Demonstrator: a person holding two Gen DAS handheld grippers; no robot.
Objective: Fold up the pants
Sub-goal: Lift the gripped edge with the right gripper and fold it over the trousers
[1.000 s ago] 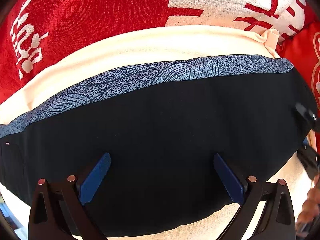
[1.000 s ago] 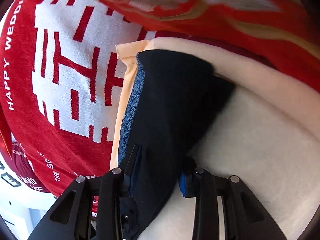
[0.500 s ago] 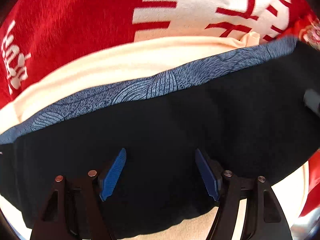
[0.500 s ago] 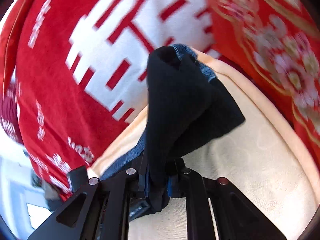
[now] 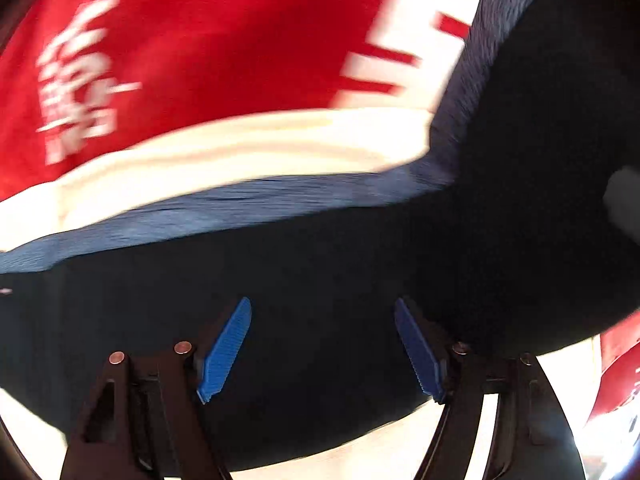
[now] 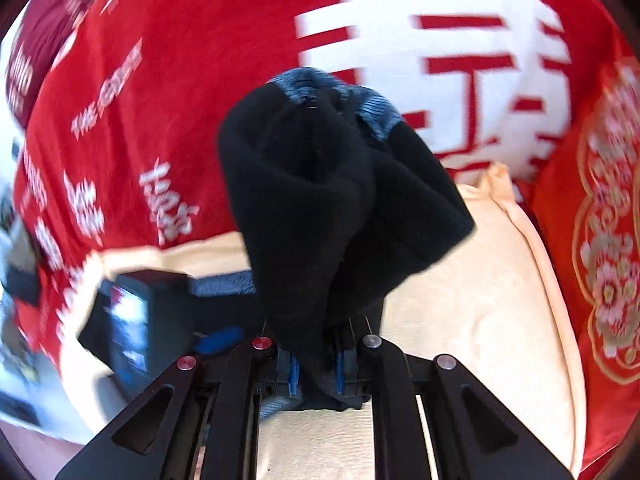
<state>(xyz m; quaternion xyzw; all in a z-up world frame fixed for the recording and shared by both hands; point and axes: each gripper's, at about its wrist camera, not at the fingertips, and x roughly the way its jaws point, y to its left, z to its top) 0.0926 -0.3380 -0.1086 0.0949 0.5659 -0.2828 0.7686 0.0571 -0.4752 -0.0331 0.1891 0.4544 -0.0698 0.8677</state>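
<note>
Dark navy pants (image 5: 320,256) with a blue patterned waistband (image 5: 240,204) lie across a cream pad (image 5: 240,148). My left gripper (image 5: 323,308) hovers just above the dark cloth. Its blue pads stand apart and press on nothing, and the jaws are opening slightly. On the right of the left wrist view the cloth rises in a blurred fold. In the right wrist view my right gripper (image 6: 316,364) is shut on a bunched end of the pants (image 6: 320,184), which hangs lifted above the cream pad (image 6: 460,320). The left tool's black body (image 6: 132,308) shows at lower left.
A red blanket with white characters (image 6: 200,80) covers the surface beyond the cream pad. A red embroidered cushion (image 6: 600,240) borders the pad on the right. Both views are blurred by motion.
The right gripper shut on the pants' end, rolled and lifted it off the pad. The left jaws came closer together, and the right part of the pants rose in the left view.
</note>
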